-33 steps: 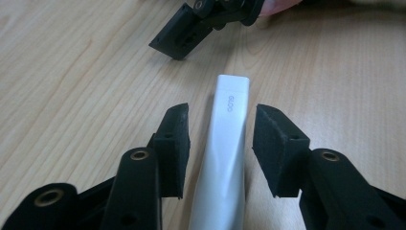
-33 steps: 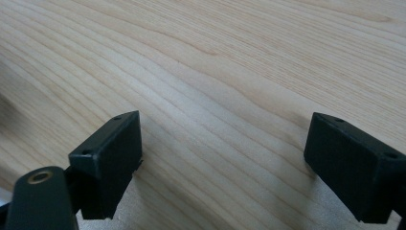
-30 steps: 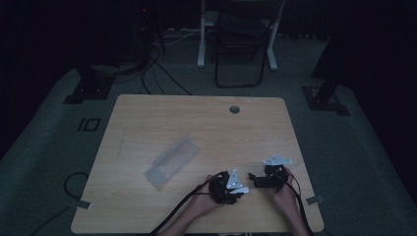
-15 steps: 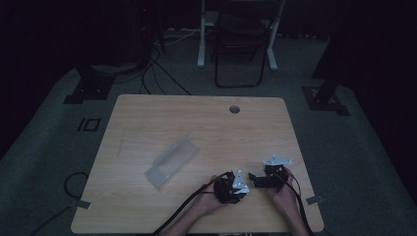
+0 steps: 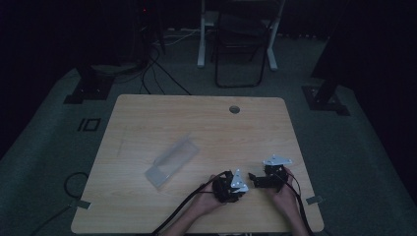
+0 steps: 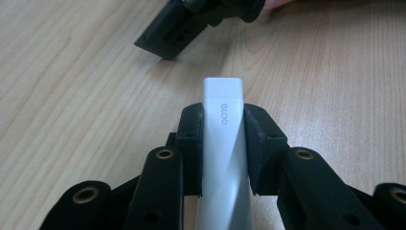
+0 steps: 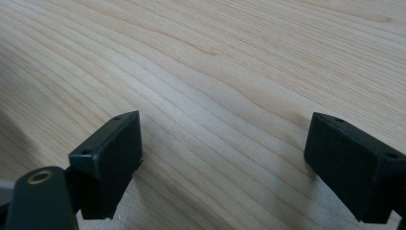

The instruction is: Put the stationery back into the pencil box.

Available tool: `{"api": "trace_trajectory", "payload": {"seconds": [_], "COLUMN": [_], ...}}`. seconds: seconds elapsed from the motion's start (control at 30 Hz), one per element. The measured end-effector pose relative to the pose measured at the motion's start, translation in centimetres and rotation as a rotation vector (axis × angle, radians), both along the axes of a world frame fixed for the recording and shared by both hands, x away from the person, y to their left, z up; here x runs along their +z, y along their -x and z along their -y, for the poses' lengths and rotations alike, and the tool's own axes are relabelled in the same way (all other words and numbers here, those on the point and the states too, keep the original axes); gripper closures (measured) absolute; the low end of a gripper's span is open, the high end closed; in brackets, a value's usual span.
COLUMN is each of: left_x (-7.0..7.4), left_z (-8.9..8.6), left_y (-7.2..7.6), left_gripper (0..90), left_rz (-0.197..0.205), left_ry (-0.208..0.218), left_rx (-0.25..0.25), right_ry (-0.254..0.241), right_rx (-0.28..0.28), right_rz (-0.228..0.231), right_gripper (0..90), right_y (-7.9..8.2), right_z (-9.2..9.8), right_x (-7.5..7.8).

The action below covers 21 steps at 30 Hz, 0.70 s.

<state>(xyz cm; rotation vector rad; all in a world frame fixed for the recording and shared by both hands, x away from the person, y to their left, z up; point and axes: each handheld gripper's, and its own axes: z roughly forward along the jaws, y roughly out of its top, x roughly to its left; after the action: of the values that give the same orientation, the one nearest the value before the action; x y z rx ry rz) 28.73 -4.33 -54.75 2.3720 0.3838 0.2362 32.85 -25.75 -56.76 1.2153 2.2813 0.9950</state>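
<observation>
Pinching white glue stick (image 6: 223, 143), left gripper (image 6: 223, 117) (jaws just closed in); right gripper (image 7: 222, 158) spread above table (image 7: 230, 62).

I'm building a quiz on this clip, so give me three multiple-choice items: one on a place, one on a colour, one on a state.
1. Where on the table does the clear plastic case lie?
A. Left of both hands, apart from them
B. Over the round hole
C. Under the right hand

2. What colour is the glue stick?
A. Red
B. White
C. Green

3. How do the jaws of the right tool stand?
A. Shut on the stick
B. Shut on nothing
C. Open, bare wood between them

Key: 1 A, since the high view shows the case left of the left tool with bare table between them. 2 B, since the left gripper view shows a white stick pressed between that tool's pads. 3 C, since the right gripper view shows both jaws wide apart over wood grain.
</observation>
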Motion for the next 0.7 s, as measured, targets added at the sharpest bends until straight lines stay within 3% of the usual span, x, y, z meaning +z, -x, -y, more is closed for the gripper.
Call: {"api": "trace_trajectory", "payload": {"seconds": [0.7], "left_x": [2.1], "left_z": [-2.9], "left_y": [-0.5], "left_gripper": [70.8], "left_rz": [0.049], "left_ry": [0.034], "left_rx": [0.049], "right_ry": [-0.001], "right_rx": [0.000], "right_rz": [0.000], "right_gripper": [12.8], "right_y": [0.0], "right_z": [0.0], "right_x": [0.0]}}
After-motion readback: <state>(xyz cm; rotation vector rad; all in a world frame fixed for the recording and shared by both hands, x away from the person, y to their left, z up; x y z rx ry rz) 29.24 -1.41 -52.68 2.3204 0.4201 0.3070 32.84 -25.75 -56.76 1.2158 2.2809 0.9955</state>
